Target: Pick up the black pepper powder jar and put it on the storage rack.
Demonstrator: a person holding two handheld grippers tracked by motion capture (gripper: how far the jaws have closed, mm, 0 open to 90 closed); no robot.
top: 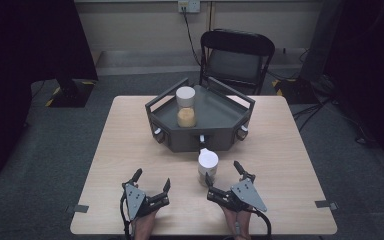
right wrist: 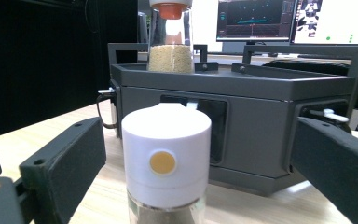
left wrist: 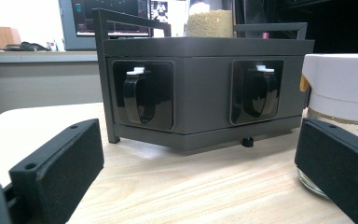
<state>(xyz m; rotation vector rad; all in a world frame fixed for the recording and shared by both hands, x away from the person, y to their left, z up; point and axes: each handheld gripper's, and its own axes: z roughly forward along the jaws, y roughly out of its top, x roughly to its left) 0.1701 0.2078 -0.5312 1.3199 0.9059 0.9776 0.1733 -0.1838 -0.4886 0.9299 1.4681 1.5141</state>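
Item: white-capped jar [top: 207, 167], upright on the table [top: 290, 165], near the middle of the near half, just in front of the grey rack's [top: 215, 135] near wall. Holder: right gripper [top: 225, 182], jaws wide open to either side of the jar, pads not touching it; in the right gripper view the jar [right wrist: 166, 163] stands centred between them. Left gripper [top: 152, 182]: jaws open, nothing between them, near the table's near edge. Second jar [top: 186, 106], grain-filled, stands on the rack toward its left corner. Handling note: likely a grasp in preparation; close squarely on the cap or just under it, keeping the jar vertical and clear of the rack wall. Unclear: jar's base is cut off in the right gripper view; its contents hard to make out; purpose of the rack's front recesses [left wrist: 143, 95] uncertain.
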